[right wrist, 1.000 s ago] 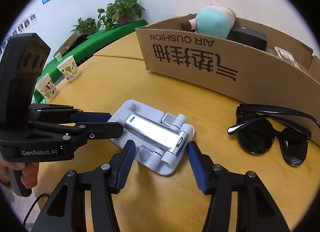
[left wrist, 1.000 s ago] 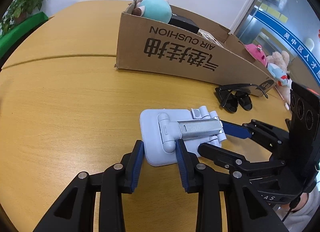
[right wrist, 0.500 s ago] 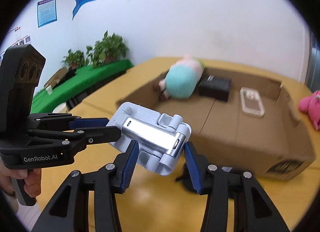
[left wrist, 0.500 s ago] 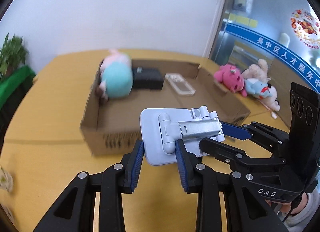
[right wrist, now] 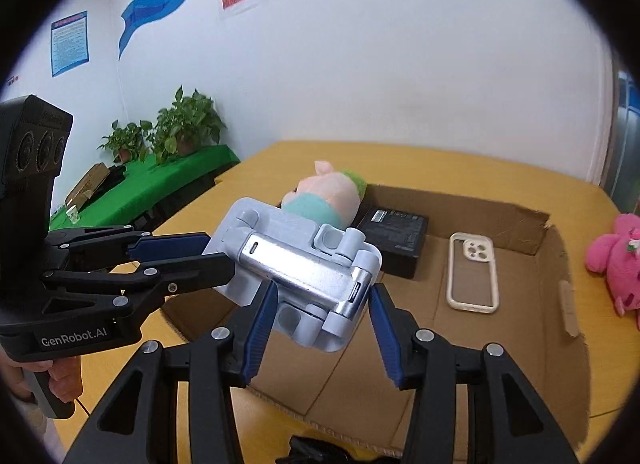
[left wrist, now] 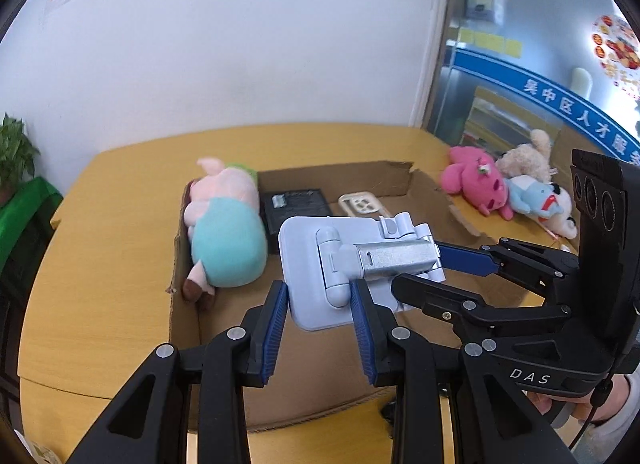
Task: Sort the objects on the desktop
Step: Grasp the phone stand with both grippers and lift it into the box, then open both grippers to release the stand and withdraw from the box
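A yellow wooden table (left wrist: 120, 248) with a rounded far edge is seen, its top running up to a white wall. An open cardboard box (left wrist: 188, 328) is set directly on it, towards the near side, with the far flap torn at its right corner. To the right of the box, a group of plush toys is laid on the tabletop: a pink plush (left wrist: 474, 184), a beige plush (left wrist: 528, 160) behind it, and a blue-and-white plush (left wrist: 538, 200) nearest the right edge. The three are pressed together, apart from the box. In the right wrist view, the same table (right wrist: 460, 172) is shown with the box (right wrist: 560, 328) and the pink plush (right wrist: 620, 260) at its right.
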The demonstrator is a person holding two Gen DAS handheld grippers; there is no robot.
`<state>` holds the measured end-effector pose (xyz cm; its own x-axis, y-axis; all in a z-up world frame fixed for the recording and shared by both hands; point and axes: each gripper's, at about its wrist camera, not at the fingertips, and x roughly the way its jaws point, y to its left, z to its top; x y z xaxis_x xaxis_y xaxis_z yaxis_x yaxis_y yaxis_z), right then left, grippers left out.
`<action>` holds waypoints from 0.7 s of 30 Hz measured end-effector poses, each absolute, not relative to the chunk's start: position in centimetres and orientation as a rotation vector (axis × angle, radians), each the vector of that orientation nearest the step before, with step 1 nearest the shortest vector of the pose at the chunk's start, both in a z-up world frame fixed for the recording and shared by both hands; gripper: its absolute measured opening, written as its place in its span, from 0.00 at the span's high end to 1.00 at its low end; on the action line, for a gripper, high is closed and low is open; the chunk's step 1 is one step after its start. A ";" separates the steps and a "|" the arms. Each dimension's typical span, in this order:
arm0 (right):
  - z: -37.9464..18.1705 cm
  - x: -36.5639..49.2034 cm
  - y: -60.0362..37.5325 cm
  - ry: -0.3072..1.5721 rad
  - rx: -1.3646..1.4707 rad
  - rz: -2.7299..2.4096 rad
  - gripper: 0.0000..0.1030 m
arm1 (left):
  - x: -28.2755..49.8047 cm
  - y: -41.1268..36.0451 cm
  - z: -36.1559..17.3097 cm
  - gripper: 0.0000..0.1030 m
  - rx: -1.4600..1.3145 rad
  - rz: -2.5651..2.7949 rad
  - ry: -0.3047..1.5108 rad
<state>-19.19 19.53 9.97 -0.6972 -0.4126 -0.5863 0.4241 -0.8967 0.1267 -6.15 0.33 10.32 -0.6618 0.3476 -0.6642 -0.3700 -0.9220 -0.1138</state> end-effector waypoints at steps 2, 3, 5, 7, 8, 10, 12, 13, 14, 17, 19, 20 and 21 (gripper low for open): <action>8.8 -20.8 18.6 0.034 0.930 -2.504 0.55 | -7.7 -0.5 9.0 0.71 -1.095 2.542 0.016; 8.1 -21.5 18.2 0.032 0.966 -2.482 0.55 | -8.3 -0.8 8.3 0.71 -1.134 2.539 0.012; 6.2 -23.1 17.3 0.003 1.068 -2.420 0.55 | -9.3 -1.4 6.7 0.71 -1.233 2.529 0.003; 4.4 -24.2 16.5 -0.028 1.152 -2.366 0.55 | -9.9 -1.8 5.1 0.71 -1.322 2.509 0.004; 3.4 -24.7 16.0 -0.039 1.200 -2.335 0.55 | -10.3 -2.1 4.4 0.71 -1.369 2.498 0.002; 1.9 -25.3 15.3 -0.057 1.272 -2.284 0.55 | -10.6 -2.4 3.2 0.71 -1.442 2.481 0.004; 0.9 -25.7 14.9 -0.063 1.336 -2.245 0.55 | -10.7 -2.3 2.4 0.71 -1.500 2.469 0.048; 0.3 -25.9 14.6 -0.071 1.377 -2.223 0.55 | -10.6 -2.1 2.1 0.71 -1.521 2.467 0.071; 0.0 -26.0 14.3 -0.083 1.405 -2.207 0.55 | -10.6 -2.0 1.7 0.71 -1.550 2.459 0.093; -1.1 -26.2 14.1 -0.101 1.469 -2.159 0.55 | -10.7 -2.1 0.5 0.71 -1.638 2.415 0.094; -2.2 -26.3 13.8 -0.125 1.514 -2.111 0.55 | -10.8 -2.0 0.3 0.71 -1.650 2.419 0.133; -2.3 -26.2 14.0 -0.150 1.506 -2.110 0.55 | -10.7 -2.0 0.3 0.70 -1.657 2.424 0.136; -2.3 -26.2 14.1 -0.164 1.505 -2.109 0.55 | -10.7 -2.0 0.4 0.70 -1.660 2.433 0.141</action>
<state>-26.15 14.13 -2.30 -0.2313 -0.4895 -0.8408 0.3539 -0.8473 0.3959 -10.70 -1.99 0.36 -0.3534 0.1045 -0.9296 -0.2115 -0.9769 -0.0294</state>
